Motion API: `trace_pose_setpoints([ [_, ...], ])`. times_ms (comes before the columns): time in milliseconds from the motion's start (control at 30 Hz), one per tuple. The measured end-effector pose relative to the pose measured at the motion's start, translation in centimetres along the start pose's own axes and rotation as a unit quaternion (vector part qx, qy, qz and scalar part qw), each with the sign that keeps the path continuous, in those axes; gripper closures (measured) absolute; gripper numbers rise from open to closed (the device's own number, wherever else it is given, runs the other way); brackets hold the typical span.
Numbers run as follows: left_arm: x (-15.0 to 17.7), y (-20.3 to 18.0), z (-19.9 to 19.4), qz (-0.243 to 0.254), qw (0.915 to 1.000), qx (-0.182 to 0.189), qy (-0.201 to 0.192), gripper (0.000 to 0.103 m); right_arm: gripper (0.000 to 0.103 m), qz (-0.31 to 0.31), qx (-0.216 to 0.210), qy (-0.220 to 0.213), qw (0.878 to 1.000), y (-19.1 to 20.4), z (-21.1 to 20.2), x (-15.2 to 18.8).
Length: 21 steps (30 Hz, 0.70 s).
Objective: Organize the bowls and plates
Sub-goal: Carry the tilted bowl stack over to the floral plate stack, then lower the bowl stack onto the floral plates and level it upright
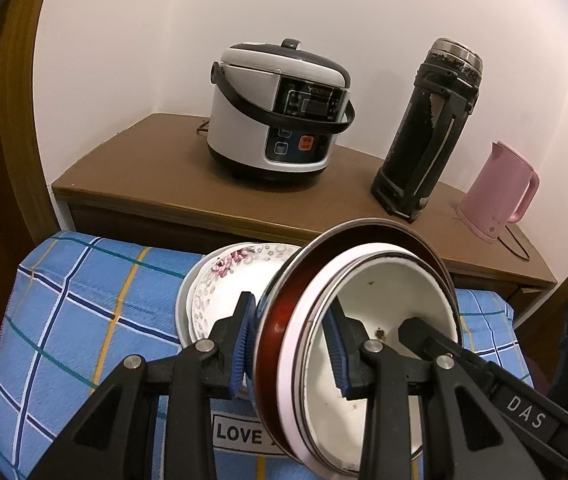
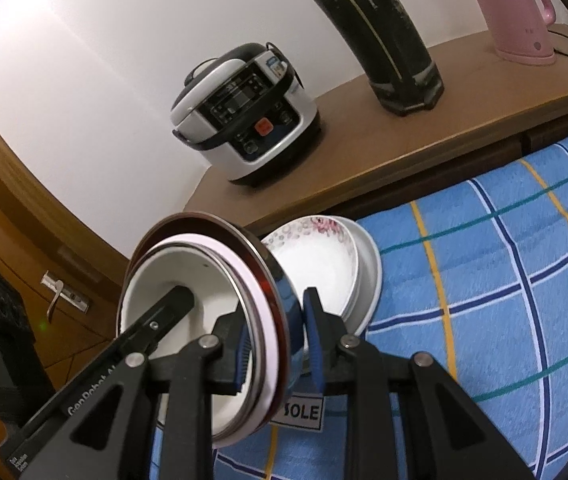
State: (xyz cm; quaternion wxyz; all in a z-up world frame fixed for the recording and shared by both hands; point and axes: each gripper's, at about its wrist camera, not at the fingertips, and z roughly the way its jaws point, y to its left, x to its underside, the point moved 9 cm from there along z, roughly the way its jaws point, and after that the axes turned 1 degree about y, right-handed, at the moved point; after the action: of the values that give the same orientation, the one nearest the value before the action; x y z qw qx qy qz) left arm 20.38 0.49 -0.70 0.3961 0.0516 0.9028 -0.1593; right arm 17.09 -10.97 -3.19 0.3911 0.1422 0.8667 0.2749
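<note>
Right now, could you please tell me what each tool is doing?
Left tool: shut on the tilted stack of nested red-rimmed steel and white bowls.
Right tool: shut on the same stack.

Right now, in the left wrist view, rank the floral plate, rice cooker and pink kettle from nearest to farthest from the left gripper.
1. Floral plate: just beyond the left gripper, on the checked cloth.
2. Pink kettle: far right, on the wooden cabinet.
3. Rice cooker: back centre, near the wall.

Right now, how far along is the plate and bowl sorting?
Done: floral plates sit stacked on the blue cloth. In hand: left gripper and right gripper both clamp the nested bowls, tilted above the cloth. Left: setting that stack down.
</note>
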Motion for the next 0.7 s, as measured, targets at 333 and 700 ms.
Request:
trace_pose_setpoints([
  [333,-0.3,0.1,1.0,-0.008,0.9999,0.007,0.006,0.066,0.078,-0.005,0.013,0.002,1.000,-0.2,0.7,-0.7],
  [700,-0.7,0.0,1.6,-0.011,0.9998,0.015,0.008,0.066,0.078,-0.007,0.021,-0.001,1.000,-0.5,0.8,-1.2],
])
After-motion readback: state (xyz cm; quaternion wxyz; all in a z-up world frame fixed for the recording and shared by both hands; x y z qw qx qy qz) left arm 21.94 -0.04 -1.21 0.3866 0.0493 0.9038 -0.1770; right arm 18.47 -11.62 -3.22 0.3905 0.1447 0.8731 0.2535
